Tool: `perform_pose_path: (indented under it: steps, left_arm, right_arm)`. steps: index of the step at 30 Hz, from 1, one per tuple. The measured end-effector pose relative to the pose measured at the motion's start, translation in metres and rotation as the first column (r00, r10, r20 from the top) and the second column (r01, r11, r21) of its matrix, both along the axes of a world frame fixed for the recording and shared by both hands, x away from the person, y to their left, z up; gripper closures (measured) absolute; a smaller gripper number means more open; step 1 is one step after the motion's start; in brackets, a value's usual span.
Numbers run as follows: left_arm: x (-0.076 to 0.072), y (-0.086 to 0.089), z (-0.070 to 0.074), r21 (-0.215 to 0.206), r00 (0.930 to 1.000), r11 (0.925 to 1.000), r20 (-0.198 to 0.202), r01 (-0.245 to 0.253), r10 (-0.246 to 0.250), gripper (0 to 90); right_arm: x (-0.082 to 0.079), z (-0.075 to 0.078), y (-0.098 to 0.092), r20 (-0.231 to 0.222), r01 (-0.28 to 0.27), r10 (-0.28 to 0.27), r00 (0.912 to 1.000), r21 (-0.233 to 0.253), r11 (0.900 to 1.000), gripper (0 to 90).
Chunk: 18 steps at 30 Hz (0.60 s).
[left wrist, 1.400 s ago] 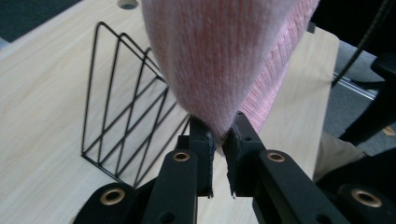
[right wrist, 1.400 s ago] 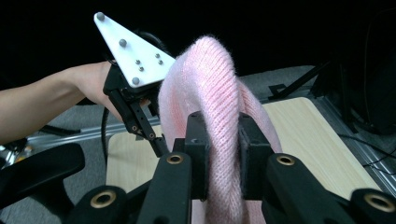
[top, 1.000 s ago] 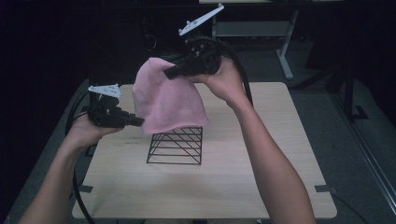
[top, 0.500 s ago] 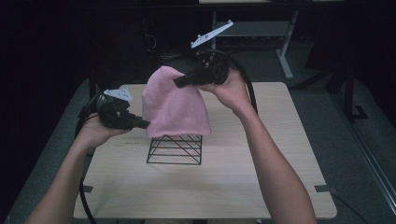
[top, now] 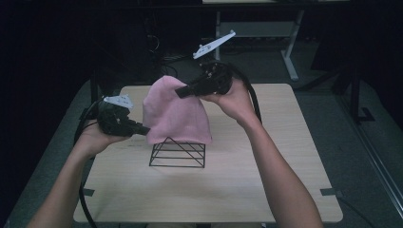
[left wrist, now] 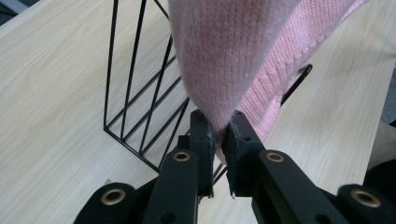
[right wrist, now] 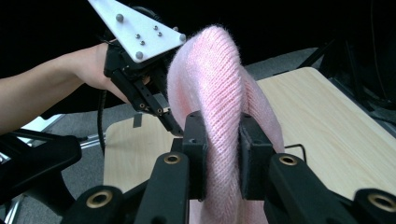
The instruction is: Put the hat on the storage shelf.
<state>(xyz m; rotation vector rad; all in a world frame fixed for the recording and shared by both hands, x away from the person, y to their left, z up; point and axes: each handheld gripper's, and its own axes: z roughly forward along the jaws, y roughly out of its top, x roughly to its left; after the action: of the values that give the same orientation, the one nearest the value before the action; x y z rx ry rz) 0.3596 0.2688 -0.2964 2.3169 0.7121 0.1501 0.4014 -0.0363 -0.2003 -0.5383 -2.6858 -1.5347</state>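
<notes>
Pink knit hat (top: 173, 114), black wire rack (top: 178, 153), pale wood-grain table (top: 266, 185).

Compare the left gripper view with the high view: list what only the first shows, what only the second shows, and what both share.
Left gripper view alone: the left gripper with its jaws pinched on a fold of the pink knit hat, and the hat's ribbed hem. High view alone: both forearms, the right gripper gripping the hat's top, and the whole wooden table. Shared: the hat, the black wire rack beneath it, the left gripper and the tabletop.
</notes>
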Motion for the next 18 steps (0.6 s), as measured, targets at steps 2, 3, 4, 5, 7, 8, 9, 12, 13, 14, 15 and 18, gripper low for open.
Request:
perform_pose_path:
  steps: [2,3,4,5,7,8,9,12,13,14,15,18]
  left_arm:
    - [-0.002,0.0,-0.002,0.019,0.9999,0.9998,0.01,0.002,-0.002,82.4]
    - [-0.003,0.0,-0.004,0.012,0.9999,0.9999,0.01,-0.003,0.003,82.5]
    - [-0.003,0.0,-0.005,0.023,0.9999,0.9997,0.013,0.003,-0.003,82.5]
    - [-0.004,-0.001,-0.006,0.021,1.0,0.9998,0.009,-0.002,0.001,82.5]
    - [-0.004,-0.001,-0.01,0.019,1.0,0.9998,0.006,-0.004,0.004,82.6]
    - [-0.004,-0.001,-0.012,0.029,1.0,0.9996,0.006,0.003,-0.003,82.6]
    - [-0.004,-0.001,-0.013,0.034,1.0,0.9994,0.0,-0.002,0.002,82.5]
    - [-0.005,0.0,-0.017,0.042,1.0,0.9991,-0.003,-0.007,0.007,82.5]
    - [-0.005,0.0,-0.019,0.041,0.9999,0.9991,-0.005,-0.01,0.01,82.5]
    - [-0.005,0.0,-0.02,0.041,0.9999,0.9991,-0.006,-0.009,0.009,82.6]
    - [-0.005,0.001,-0.021,0.045,1.0,0.999,-0.005,-0.007,0.007,82.6]
    - [-0.006,0.002,-0.024,0.049,0.9999,0.9988,-0.009,-0.008,0.009,82.6]
  right_arm:
    - [-0.001,-0.004,0.001,0.002,-0.012,0.012,0.9999,0.003,1.0,75.1]
    - [-0.002,-0.006,0.001,-0.001,-0.013,0.013,0.9999,0.002,1.0,75.0]
    - [-0.002,-0.008,0.002,-0.009,-0.016,0.016,0.9998,0.006,1.0,74.8]
    - [-0.002,-0.011,0.001,-0.014,-0.017,0.017,0.9998,0.009,1.0,74.6]
    - [-0.001,-0.015,0.001,-0.023,-0.02,0.02,0.9995,0.014,1.0,74.0]
    - [0.0,-0.017,0.001,-0.029,-0.024,0.025,0.9993,0.017,1.0,73.7]
    - [0.0,-0.019,0.002,-0.025,-0.027,0.027,0.9993,0.016,1.0,73.5]
    - [0.0,-0.027,0.003,-0.041,-0.034,0.034,0.9986,0.009,0.999,73.1]
    - [0.0,-0.028,0.004,-0.044,-0.035,0.036,0.9984,0.008,0.999,73.0]
    - [0.0,-0.029,0.004,-0.045,-0.037,0.038,0.9983,0.011,0.999,72.9]
    - [0.0,-0.029,0.004,-0.045,-0.037,0.038,0.9983,0.011,0.999,72.9]
    - [0.0,-0.033,0.005,-0.05,-0.044,0.044,0.9978,0.001,0.999,72.7]
